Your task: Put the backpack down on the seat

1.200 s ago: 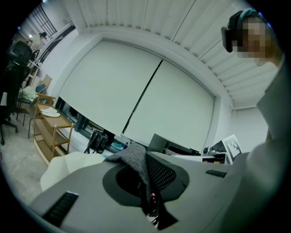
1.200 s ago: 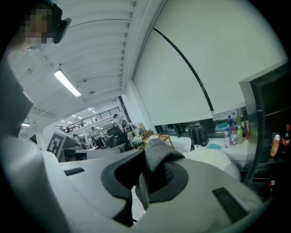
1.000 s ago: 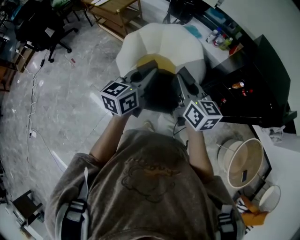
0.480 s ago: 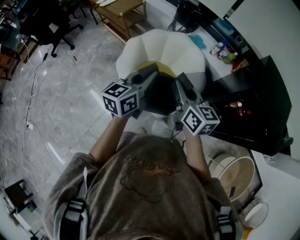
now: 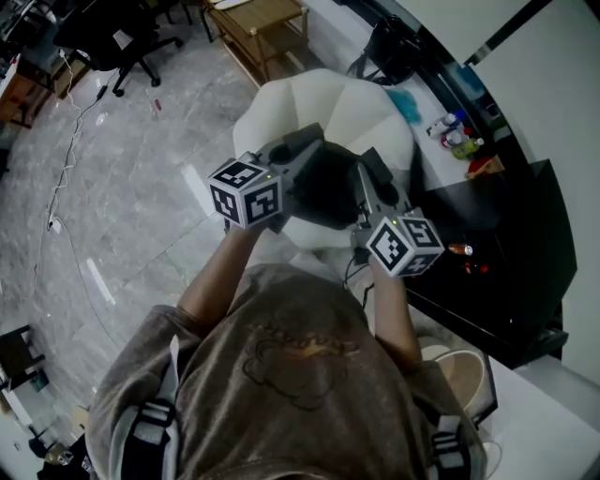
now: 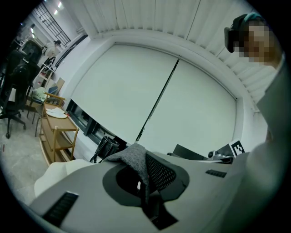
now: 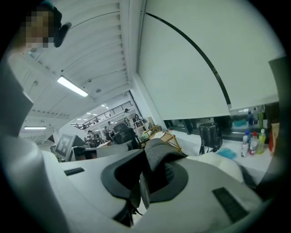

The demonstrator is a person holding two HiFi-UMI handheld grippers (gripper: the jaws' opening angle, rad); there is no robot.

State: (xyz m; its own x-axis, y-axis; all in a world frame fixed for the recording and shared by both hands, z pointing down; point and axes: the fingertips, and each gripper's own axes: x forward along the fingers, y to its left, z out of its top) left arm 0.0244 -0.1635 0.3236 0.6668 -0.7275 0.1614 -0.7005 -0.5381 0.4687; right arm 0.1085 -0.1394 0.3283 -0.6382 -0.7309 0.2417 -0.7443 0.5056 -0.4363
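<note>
A dark backpack (image 5: 325, 192) hangs between my two grippers, just above the white padded seat (image 5: 356, 105). In the head view my left gripper (image 5: 307, 150) holds it from the left and my right gripper (image 5: 367, 169) from the right. The left gripper view shows the left gripper (image 6: 143, 184) shut on a grey strap with black mesh (image 6: 136, 159). Likewise, the right gripper view has the right gripper (image 7: 142, 184) shut on a grey padded strap (image 7: 158, 154). The backpack's underside is hidden, so whether it touches the seat cannot be told.
A black cabinet (image 5: 506, 244) stands close on the right, with bottles (image 5: 452, 134) on a counter behind it. A black bag (image 5: 394, 45) sits behind the seat. A wooden shelf unit (image 5: 258, 23) and an office chair (image 5: 112, 37) stand at the back. A cable (image 5: 66, 187) trails on the marble floor.
Both grippers and the backpack have moved forward over the seat, and the yellow patch on the seat is now covered. The view has swung, so the round bins at lower right have slid away.
</note>
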